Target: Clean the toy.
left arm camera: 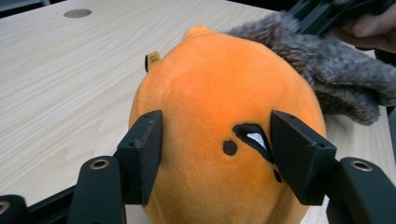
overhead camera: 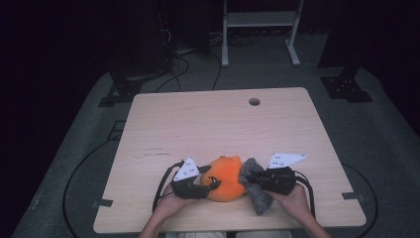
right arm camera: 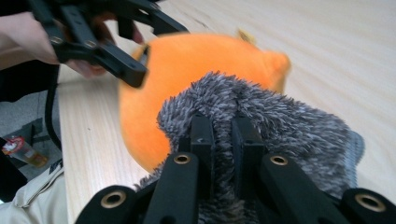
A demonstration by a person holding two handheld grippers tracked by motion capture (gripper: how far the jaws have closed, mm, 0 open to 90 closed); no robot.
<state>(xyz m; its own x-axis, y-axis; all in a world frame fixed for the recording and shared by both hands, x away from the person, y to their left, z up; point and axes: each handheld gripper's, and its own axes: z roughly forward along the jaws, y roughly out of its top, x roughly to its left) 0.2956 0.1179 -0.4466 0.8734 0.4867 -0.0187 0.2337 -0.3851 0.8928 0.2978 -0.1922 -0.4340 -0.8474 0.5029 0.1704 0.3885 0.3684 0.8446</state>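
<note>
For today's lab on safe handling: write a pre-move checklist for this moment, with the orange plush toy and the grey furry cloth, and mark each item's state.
1. Right tongs clamped on the grey furry cloth: ok.
2. Left tongs straddling the orange plush toy: ok.
3. Left tongs' pads firmly pressing the toy: cannot tell.
4. Cloth against the toy: ok.
5. Toy resting on the table: ok.
</note>
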